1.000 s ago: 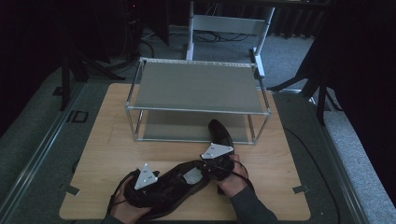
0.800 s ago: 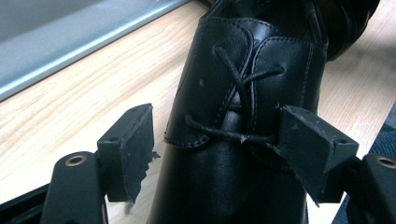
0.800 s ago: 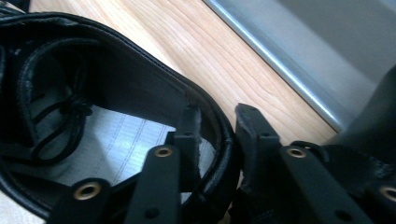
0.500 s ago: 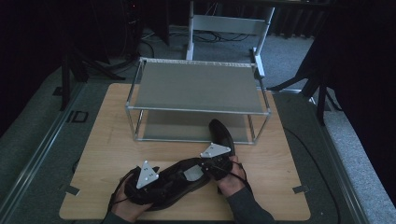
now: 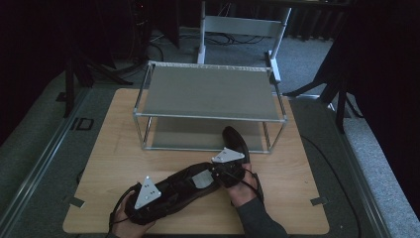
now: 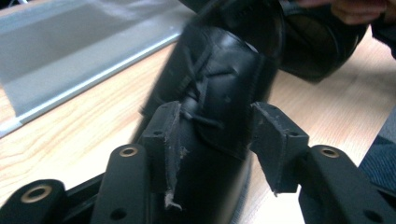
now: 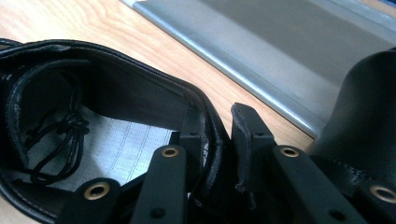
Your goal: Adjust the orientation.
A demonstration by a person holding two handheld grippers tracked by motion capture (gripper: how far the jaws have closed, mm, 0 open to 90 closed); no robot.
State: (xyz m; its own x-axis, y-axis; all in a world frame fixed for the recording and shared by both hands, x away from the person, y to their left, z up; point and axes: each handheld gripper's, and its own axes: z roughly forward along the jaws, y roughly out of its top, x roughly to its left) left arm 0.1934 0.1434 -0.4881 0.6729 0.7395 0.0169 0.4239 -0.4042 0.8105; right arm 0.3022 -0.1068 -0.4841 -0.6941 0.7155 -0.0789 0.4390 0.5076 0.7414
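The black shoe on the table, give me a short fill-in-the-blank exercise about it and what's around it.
1. The right gripper clamps the heel collar of the black shoe, one jaw inside the shoe and one ____.
2. The left gripper straddles the shoe's ____ end.
3. The second shoe lies in front of the metal ____.
4. Everything sits on a ____ tabletop.

Missing words: outside; toe; rack; wooden

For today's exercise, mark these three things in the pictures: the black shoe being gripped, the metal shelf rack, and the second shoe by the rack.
black shoe [image 6: 219, 88], left gripper view, laced upper.
metal shelf rack [image 5: 208, 91], high view, top shelf surface.
second shoe [image 5: 235, 139], high view, its upper.
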